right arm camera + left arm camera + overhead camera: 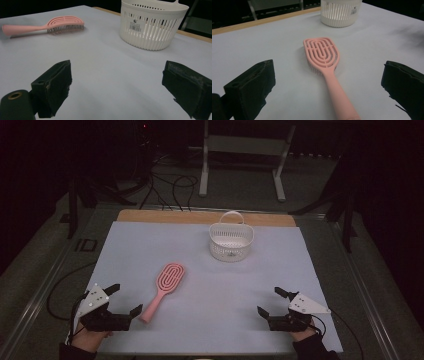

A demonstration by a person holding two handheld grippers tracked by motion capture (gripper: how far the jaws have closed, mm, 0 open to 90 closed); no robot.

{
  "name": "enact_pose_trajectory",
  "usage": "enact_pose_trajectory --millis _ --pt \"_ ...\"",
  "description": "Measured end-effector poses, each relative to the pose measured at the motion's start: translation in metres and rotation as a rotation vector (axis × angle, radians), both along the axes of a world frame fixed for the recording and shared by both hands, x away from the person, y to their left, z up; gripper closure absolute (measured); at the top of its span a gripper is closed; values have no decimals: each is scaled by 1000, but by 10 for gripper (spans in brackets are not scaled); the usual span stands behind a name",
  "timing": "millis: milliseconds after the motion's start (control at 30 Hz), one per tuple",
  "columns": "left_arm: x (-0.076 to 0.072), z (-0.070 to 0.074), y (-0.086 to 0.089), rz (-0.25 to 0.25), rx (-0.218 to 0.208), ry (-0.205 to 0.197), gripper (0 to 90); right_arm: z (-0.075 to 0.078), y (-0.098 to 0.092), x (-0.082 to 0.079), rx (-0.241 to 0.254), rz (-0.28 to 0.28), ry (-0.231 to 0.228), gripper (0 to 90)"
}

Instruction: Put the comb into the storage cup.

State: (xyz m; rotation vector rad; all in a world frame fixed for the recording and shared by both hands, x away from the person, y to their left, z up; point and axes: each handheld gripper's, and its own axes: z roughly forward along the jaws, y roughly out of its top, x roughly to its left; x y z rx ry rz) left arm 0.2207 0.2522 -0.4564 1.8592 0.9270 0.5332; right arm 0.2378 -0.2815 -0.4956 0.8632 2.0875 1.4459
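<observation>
A pink hairbrush point(163, 290) lies bristles down on the pale cloth, head toward the far side and handle toward the near left. Its handle end lies just right of my left gripper point(124, 300), which is open and holds nothing. In the left gripper view the hairbrush point(325, 66) runs up between the spread jaws. A white slotted basket point(230, 240) with a handle stands upright at the far middle. My right gripper point(270, 301) is open and holds nothing at the near right. Its own view shows the basket point(152, 23) ahead and the hairbrush point(42, 26) off to the left.
The pale cloth point(210, 285) covers most of the table, with a wooden edge strip point(200, 216) along the far side. Cables and a white metal stand point(240, 155) are on the dark floor beyond. Bare cloth lies between the two grippers.
</observation>
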Motion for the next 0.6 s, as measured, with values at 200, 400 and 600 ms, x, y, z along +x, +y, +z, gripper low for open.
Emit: enact_pose_trajectory --millis 200,400,600 --pt "3 9 -3 -2 34 13 0 0 0 0 0 2 -2 89" --pt "9 18 -10 -5 56 53 0 0 0 0 2 4 0 89" --pt "15 27 -19 16 78 78 0 0 0 0 5 4 0 89"
